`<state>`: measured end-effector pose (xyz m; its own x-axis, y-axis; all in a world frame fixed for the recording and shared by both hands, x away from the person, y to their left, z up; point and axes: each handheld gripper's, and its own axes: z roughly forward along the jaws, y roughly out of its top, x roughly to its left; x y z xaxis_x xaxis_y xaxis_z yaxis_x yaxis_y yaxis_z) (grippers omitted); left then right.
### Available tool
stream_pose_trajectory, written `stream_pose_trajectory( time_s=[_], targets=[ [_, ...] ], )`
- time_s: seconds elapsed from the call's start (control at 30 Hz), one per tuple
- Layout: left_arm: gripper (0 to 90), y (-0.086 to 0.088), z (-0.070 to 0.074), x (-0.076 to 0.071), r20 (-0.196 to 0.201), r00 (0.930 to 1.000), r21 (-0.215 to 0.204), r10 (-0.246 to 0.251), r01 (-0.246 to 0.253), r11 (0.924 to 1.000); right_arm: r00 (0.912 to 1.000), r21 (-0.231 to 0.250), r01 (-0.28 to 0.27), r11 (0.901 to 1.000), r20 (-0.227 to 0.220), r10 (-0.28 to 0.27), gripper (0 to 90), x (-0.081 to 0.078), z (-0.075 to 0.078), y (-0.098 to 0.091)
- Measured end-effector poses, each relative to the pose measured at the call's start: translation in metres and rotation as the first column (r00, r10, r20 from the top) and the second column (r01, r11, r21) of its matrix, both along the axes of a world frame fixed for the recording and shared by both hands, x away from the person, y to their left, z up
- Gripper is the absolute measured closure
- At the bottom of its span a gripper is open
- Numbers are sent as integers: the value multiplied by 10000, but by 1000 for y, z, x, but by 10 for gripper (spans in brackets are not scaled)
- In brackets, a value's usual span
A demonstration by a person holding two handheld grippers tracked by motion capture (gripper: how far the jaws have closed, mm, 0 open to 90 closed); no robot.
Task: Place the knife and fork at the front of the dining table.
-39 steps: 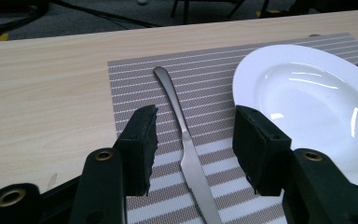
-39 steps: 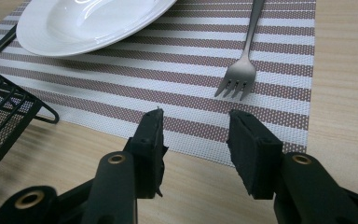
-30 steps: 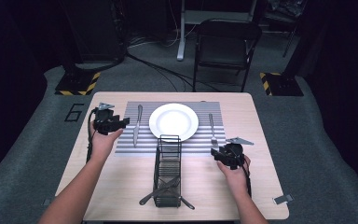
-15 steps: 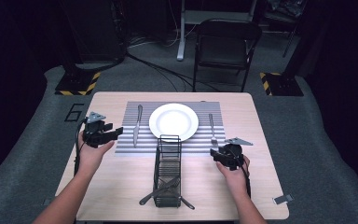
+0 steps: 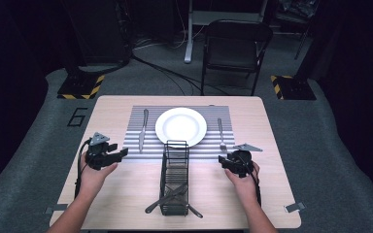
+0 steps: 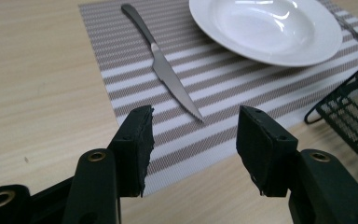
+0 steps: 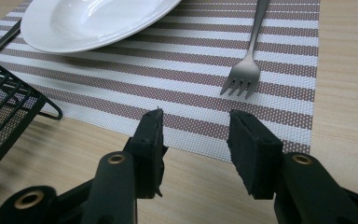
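Taking the black wire cutlery basket (image 5: 175,177) as the landmark: it lies on its side in the middle of the pale wooden table (image 5: 272,204), and dark-looking cutlery pokes out of its near end toward the person.

To the basket's left, the left gripper (image 5: 119,154) hovers over bare wood with its jaws spread and nothing between them; they have just been opening a little further. To the basket's right, the right gripper (image 5: 226,162) sits level with it, jaws likewise apart and empty.

Beyond the basket lies the grey-and-white striped woven placemat (image 6: 205,130). On it, past the basket's far end, rests the round white ceramic plate (image 5: 180,125). Left of the plate lies the steel table knife (image 6: 168,70), its tip pointing back toward the left gripper's open jaws. Right of the plate lies the steel fork (image 7: 247,60), tines toward the right gripper.

This reads as a table setting with knife and fork already placed and both hands free. The step in hand appears to be a pause between pieces. The next move likely calls for one gripper to swing to the basket's near mouth, line its jaws across a utensil handle, and close on it firmly.
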<state>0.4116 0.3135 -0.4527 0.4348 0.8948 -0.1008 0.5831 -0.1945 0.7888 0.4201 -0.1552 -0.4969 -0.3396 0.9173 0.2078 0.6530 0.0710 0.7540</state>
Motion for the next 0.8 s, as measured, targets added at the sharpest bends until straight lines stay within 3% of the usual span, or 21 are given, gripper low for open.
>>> stream_pose_trajectory(
  time_s=[0.23, 0.4, 0.53, 0.67, 0.8],
  targets=[
    [454, 5, -25, -11, -229, 9997, 89, -11, 13, 10000, 9998, -82, -201, 9998, -29, 201, 555, 1, -4, 1],
    [452, 11, -35, -18, -268, 9996, 116, -108, 111, 9999, 9998, -122, -211, 9997, -51, 210, 555, 1, -5, 2],
    [449, 15, -43, -22, -68, 10000, 173, -56, 57, 9998, 9997, -190, -250, 9995, -74, 249, 554, 1, -6, 3],
    [445, 22, -50, -24, -90, 9999, -46, 95, -96, 9999, 9995, -317, -308, 9990, -74, 305, 552, 1, -7, 6],
    [442, 28, -57, -24, -145, 9996, 197, 258, -255, 9995, 9989, -427, -452, 9981, -121, 447, 548, 1, -8, 6]
  ],
)
